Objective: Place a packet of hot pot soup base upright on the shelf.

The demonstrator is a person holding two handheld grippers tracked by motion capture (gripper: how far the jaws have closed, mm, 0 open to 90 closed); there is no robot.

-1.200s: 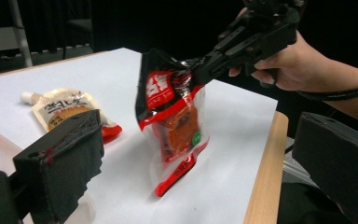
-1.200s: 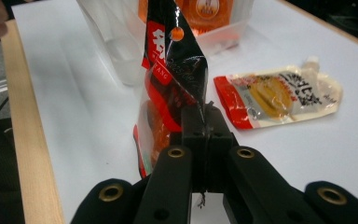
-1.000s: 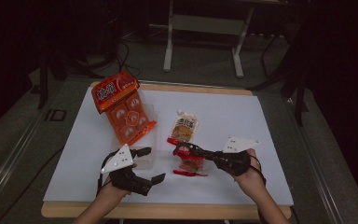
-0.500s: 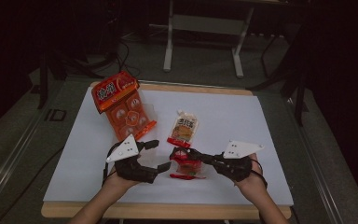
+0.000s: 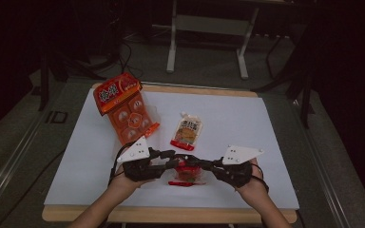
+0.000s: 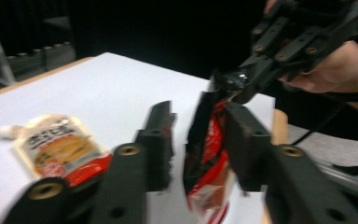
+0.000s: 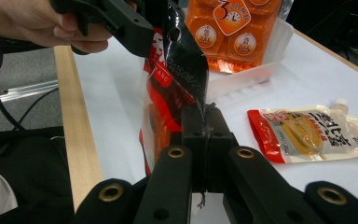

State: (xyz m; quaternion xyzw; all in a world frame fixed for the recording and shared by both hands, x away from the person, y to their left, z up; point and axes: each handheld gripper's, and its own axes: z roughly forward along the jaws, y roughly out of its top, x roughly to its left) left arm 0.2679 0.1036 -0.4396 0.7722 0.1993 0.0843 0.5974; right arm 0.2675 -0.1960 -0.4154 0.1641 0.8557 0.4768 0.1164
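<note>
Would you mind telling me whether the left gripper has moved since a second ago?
Yes. The left gripper has moved rightward from beside the orange tray toward the red packet, its fingers just closing.

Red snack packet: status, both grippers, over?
Right gripper clamped on the red snack packet. Left gripper has just been closing, packet between its jaws, grip unconfirmed. Spouted pouch and orange tray pack lie apart.

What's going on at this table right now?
A person holds a red snack packet up off the white table between two grippers. The right gripper is shut on one edge. The left gripper has just been closing around the other edge. A spouted pouch and an orange pack lie behind.
</note>
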